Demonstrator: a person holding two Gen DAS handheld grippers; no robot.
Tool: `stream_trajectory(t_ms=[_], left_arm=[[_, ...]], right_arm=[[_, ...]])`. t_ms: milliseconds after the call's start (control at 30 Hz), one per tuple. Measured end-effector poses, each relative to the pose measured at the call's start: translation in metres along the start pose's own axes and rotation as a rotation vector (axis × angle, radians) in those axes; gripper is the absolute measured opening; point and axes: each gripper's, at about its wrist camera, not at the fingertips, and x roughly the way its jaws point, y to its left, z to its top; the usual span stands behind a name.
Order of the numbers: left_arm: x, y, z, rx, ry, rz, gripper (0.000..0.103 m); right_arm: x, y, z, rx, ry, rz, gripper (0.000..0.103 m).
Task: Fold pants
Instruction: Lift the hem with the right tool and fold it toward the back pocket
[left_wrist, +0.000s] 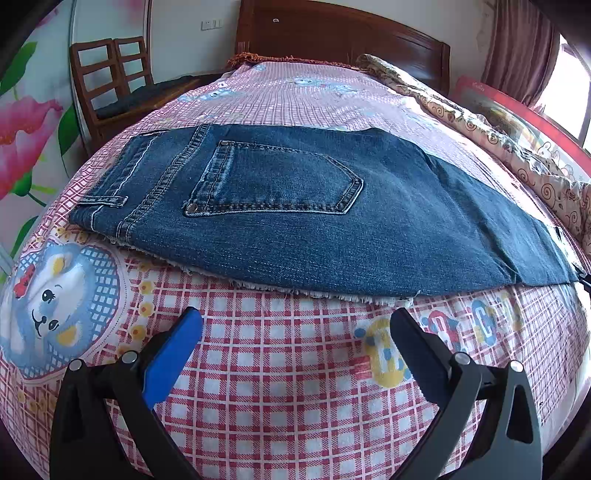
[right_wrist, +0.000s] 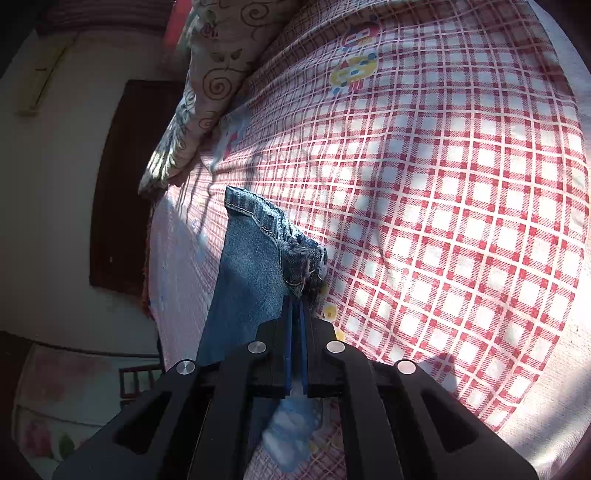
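Nearest the left wrist camera, the left gripper (left_wrist: 295, 325) hovers with its jaws spread wide and nothing between them, just short of the frayed near edge of the jeans (left_wrist: 303, 210). The jeans lie flat across the red-checked bedsheet (left_wrist: 280, 373), back pocket (left_wrist: 273, 181) facing up, waistband toward the left of that view. In the right wrist view, the right gripper (right_wrist: 295, 295) is clamped tight on the hemmed end of a denim leg, which stands bunched above the fingertips; it seems lifted a little off the sheet, though the angle makes that hard to judge. A swirl-patterned quilt (right_wrist: 207, 92) lies along the bed's far side, near the wooden headboard (left_wrist: 343, 37).
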Motion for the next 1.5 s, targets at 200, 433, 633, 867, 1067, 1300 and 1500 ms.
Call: stream_trajectory(t_ms=[200,433,633,867,1067,1300,1500], left_arm=[[-0.001,0.003,-0.001,-0.008,-0.007,-0.013,0.101],[0.000,0.003,-0.001,-0.002,-0.004,-0.007,0.101],[0.000,0.003,-0.001,-0.005,-0.005,-0.010,0.101],[-0.001,0.007,-0.002,-0.017,-0.011,-0.029,0.101],[-0.003,0.015,-0.003,-0.043,-0.024,-0.066,0.101],[-0.003,0.023,-0.003,-0.070,-0.037,-0.108,0.101],[-0.003,0.028,-0.003,-0.085,-0.044,-0.131,0.101]], right_arm=[[-0.007,-0.017,0.004,0.112,-0.010,0.065,0.029],[0.012,0.004,0.013,0.062,-0.013,0.022,0.031],[0.017,0.017,0.015,-0.021,-0.014,-0.016,0.015],[0.002,0.108,-0.003,-0.391,-0.095,-0.132,0.014],[0.009,0.208,-0.078,-0.760,-0.095,-0.102,0.014],[0.054,0.263,-0.211,-1.054,0.008,-0.032,0.014],[0.121,0.241,-0.311,-1.280,0.150,-0.148,0.014]])
